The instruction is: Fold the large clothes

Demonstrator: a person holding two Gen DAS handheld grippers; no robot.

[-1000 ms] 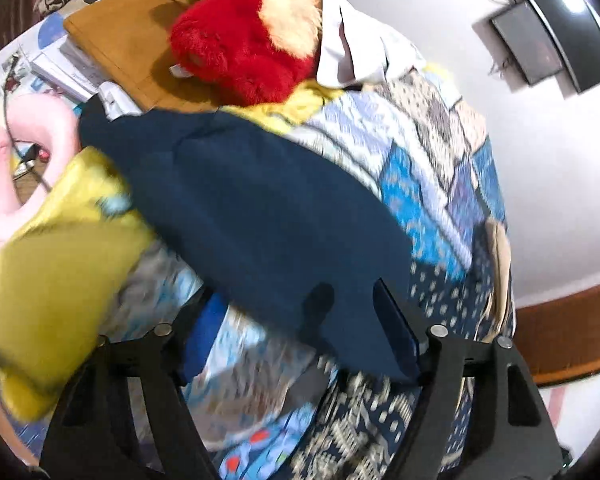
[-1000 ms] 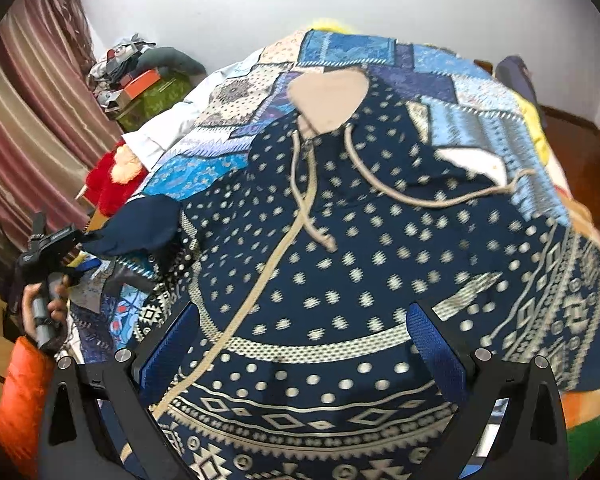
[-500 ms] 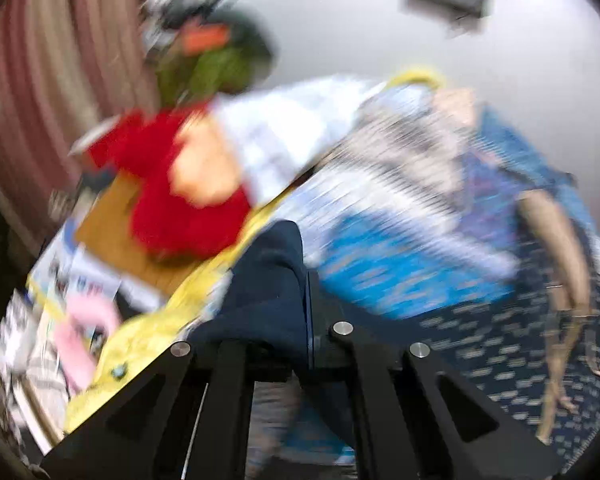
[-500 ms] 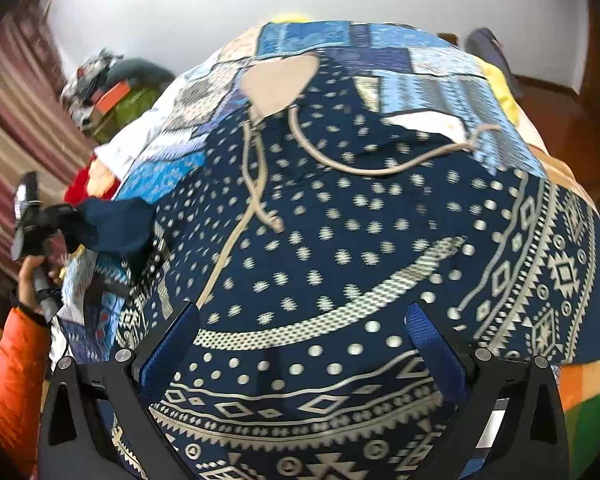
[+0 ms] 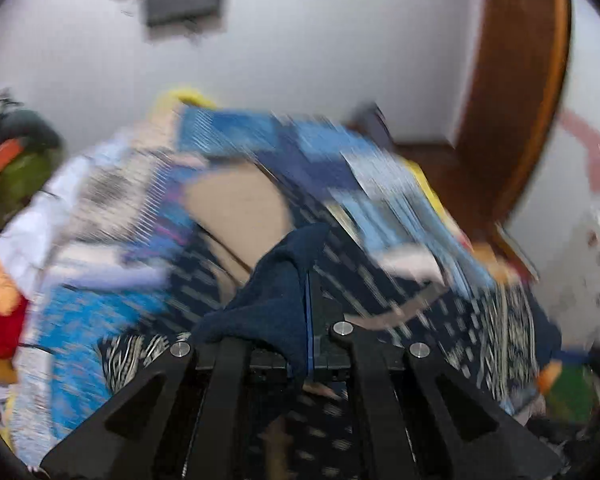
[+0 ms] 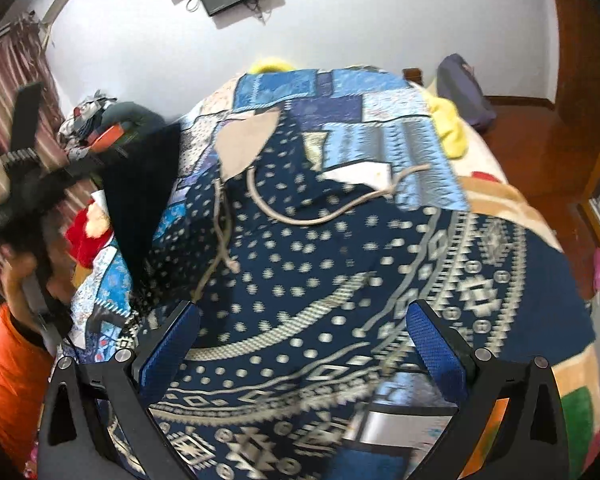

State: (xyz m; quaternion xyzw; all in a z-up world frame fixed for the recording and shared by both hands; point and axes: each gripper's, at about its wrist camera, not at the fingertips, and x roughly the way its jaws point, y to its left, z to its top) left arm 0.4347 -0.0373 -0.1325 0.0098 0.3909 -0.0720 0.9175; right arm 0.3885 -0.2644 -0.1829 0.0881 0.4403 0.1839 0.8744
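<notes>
A large navy hooded garment with white dots and patterned bands [image 6: 320,264] lies spread on the bed, beige hood lining [image 6: 244,144] at the far end. My left gripper [image 5: 306,312] is shut on the garment's plain navy sleeve [image 5: 272,308] and holds it lifted; the left wrist view is blurred by motion. In the right wrist view the left gripper [image 6: 96,164] holds that sleeve [image 6: 144,200] up at the bed's left edge. My right gripper [image 6: 304,340] is open and empty, above the garment's lower part.
A blue patchwork quilt [image 6: 380,100] covers the bed. A red plush toy [image 6: 88,232] lies at the left edge. A yellow cloth [image 6: 452,124] and a dark bag [image 6: 464,88] sit at the far right. A wooden door frame [image 5: 516,100] stands at the right.
My left gripper closed on the navy sleeve, lifted it and swung it up and over toward the garment's body. My right gripper stayed open and shifted slightly.
</notes>
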